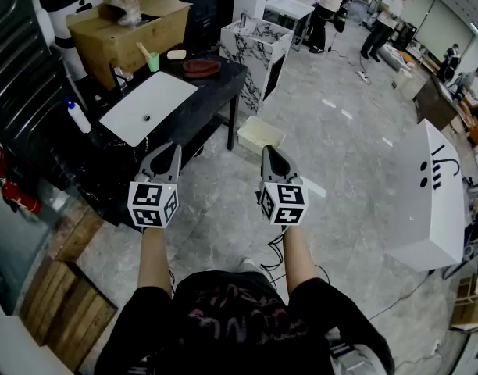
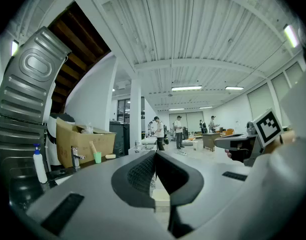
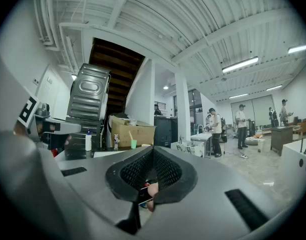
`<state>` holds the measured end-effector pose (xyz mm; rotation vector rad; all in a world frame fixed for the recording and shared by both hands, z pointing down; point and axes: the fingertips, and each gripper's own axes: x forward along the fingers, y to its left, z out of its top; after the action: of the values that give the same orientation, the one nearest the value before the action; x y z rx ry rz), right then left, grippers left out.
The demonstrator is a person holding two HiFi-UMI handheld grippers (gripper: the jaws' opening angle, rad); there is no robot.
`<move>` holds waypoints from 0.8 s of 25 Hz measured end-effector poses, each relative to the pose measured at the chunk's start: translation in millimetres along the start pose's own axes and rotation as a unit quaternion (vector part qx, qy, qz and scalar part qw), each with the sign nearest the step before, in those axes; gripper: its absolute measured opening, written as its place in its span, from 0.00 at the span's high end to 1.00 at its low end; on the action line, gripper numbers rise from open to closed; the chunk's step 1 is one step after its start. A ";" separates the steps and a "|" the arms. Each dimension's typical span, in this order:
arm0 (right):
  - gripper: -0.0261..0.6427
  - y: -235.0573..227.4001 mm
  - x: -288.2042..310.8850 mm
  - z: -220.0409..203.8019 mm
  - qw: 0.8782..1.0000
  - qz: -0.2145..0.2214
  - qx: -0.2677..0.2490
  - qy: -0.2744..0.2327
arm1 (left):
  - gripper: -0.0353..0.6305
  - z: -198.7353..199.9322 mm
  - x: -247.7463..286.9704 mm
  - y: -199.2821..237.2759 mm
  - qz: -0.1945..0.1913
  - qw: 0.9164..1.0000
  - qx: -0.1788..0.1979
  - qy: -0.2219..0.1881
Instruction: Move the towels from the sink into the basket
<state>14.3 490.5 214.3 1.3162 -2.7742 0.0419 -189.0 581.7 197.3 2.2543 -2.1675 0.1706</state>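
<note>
The white rectangular sink [image 1: 162, 96] is sitting sunk in the black counter [image 1: 210, 94], with 1 small dark drain at its middle. A pale cream rectangular basket [image 1: 260, 135] is standing on the grey floor [image 1: 340, 158] just beside the counter's right end. A reddish-brown bundle [image 1: 201, 69], perhaps a towel, is lying on the counter beyond the sink

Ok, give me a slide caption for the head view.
Left gripper and right gripper, shut and empty, held level before the white sink in a black counter.
</note>
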 end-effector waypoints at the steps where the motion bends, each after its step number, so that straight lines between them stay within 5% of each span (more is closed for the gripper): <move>1: 0.94 0.9 -0.5 -0.3 1.000 0.000 0.000 -0.001 | 0.92 -0.5 -0.6 -0.1 0.000 1.000 0.001 0.001; 20: 0.94 7.3 -1.8 -18.4 1.000 -0.002 -0.014 0.002 | 0.92 -22.2 3.8 -1.8 -0.015 1.000 -0.004 0.021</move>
<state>10.7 497.5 232.5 1.3146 -2.7571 0.0058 -188.7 579.8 219.8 2.2564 -2.1094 0.2072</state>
